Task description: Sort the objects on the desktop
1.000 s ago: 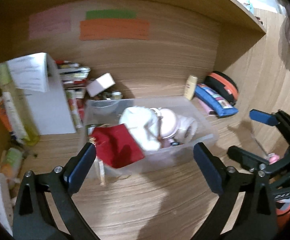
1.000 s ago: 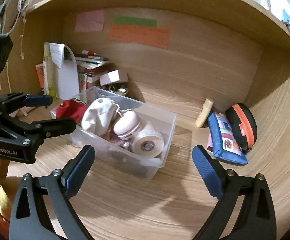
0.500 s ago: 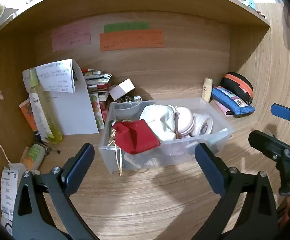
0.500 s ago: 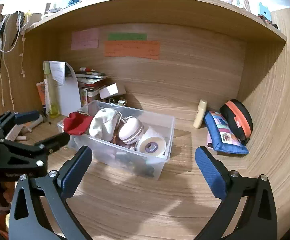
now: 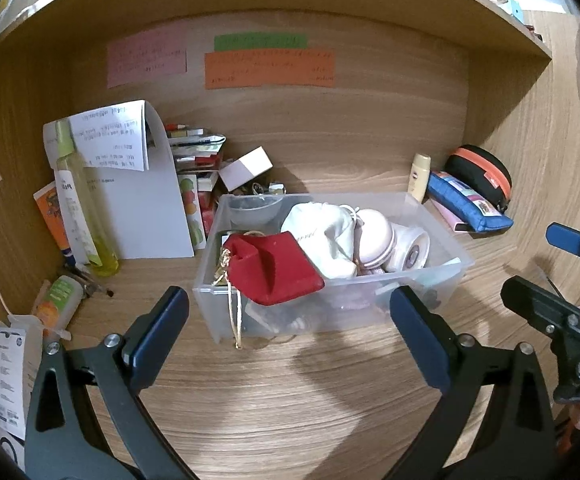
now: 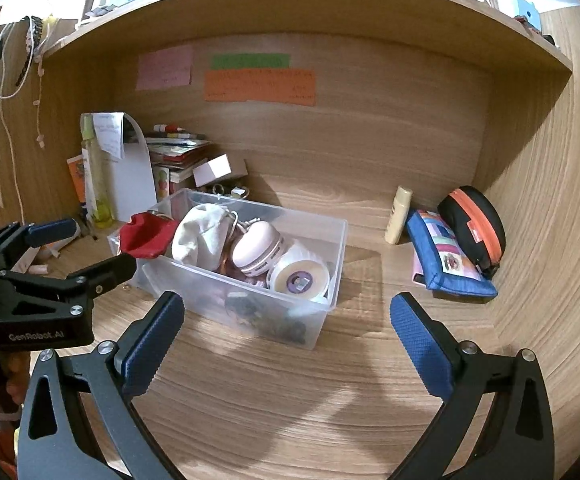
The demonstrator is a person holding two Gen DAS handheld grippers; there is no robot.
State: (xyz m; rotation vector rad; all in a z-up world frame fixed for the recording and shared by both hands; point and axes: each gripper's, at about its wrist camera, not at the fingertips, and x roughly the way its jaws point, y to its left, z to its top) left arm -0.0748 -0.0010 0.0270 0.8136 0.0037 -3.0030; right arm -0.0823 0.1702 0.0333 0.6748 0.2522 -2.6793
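A clear plastic bin (image 5: 442, 276) (image 6: 330, 280) stands mid-desk inside a wooden alcove. It holds a red pouch (image 5: 277, 268) (image 6: 147, 236) hanging over its left rim, a white cloth bag (image 5: 322, 232) (image 6: 201, 232), a pink round case (image 5: 374, 240) (image 6: 255, 246) and a tape roll (image 5: 410, 250) (image 6: 300, 276). My left gripper (image 5: 290, 340) hangs open just before the bin, nothing between its fingers. My right gripper (image 6: 285, 340) is open too, in front of the bin's right end. Each gripper shows at the other view's edge.
At the back right lie a blue pencil case (image 6: 446, 260), a black-and-orange zip case (image 6: 474, 224) and a small beige tube (image 6: 398, 214). At the back left stand a yellow-green bottle (image 5: 77, 204), folded white paper (image 5: 141, 200), stacked books and a small white box (image 5: 245, 168). Bottles and receipts lie front left.
Both views have pulled back and tilted up, so the bin sits lower and farther, with more of the alcove showing. Both grippers stay open and empty.
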